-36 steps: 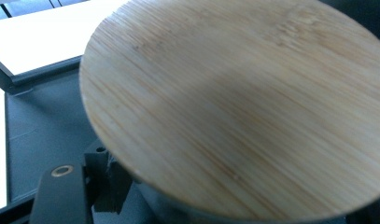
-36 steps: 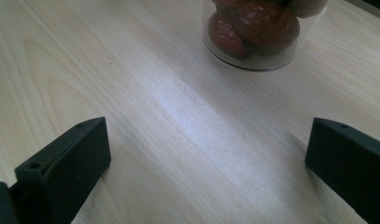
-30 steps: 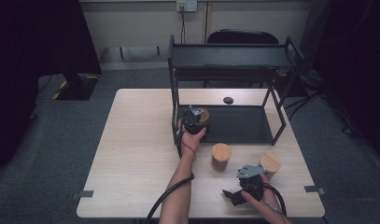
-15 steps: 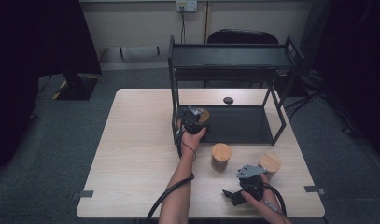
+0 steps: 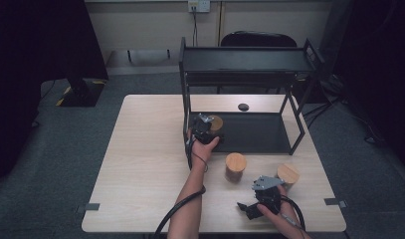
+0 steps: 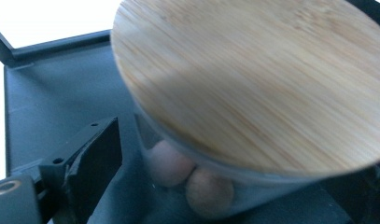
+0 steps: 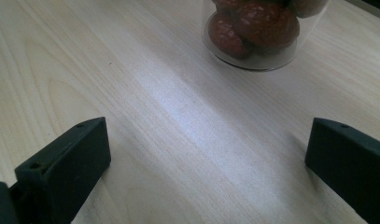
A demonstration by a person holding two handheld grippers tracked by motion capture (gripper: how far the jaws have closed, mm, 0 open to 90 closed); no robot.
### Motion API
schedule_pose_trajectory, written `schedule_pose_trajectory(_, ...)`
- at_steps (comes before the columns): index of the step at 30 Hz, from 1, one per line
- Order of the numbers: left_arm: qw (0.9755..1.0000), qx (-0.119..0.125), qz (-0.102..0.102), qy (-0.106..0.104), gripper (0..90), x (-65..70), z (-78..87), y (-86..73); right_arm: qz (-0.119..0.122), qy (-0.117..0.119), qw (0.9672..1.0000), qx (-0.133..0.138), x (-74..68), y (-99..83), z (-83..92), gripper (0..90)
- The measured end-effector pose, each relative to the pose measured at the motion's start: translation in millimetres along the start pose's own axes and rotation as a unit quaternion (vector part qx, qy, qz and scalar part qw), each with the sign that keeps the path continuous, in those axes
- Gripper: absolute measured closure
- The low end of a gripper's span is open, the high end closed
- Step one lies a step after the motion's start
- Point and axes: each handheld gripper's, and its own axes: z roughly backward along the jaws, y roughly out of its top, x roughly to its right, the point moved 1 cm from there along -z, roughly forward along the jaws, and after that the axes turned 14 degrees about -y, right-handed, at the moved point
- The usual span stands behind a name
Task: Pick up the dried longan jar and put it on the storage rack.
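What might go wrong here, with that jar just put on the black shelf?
The left gripper has just been opening around the bamboo-lidded jar on the rack's lower shelf. The jar is between the jaws, so pulling back crookedly might drag or tip it. It also sits near the shelf's front left corner, where a nudge could push it off. The right gripper, open, may bump the jar ahead.

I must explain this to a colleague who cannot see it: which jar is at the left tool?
Find the black rack at the table's far side. On its bottom shelf, at the front left corner, stands one jar with a bamboo lid, between the jaws of the left tool. The other two jars stand on the bare table.
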Motion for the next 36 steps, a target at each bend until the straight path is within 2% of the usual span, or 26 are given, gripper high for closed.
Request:
schedule_pose_trajectory(5, 1.0, 0.001, 0.005, -0.002, 6.3, 3.3, 3.4, -1.2, 0.0, 0.0, 1.0, 0.0, 0.0, 0.0, 0.0, 0.0)
schedule_pose_trajectory(17, 0.9993, 0.012, 0.021, -0.028, 5.9, 12.2, 16.6, -2.9, 0.0, 0.0, 1.0, 0.0, 0.0, 0.0, 0.0, 0.0)
schedule_pose_trajectory(26, 0.9989, 0.011, 0.036, -0.027, 5.5, 17.7, 20.5, -10.4, 0.0, 0.0, 1.0, 0.0, -0.1, -0.4, 0.4, 0.0)
schedule_pose_trajectory(36, 0.9984, 0.02, 0.035, -0.04, 5.3, 23.4, 26.9, -12.1, -0.001, -0.001, 1.0, 0.0, -0.4, -0.9, 1.1, 0.0)
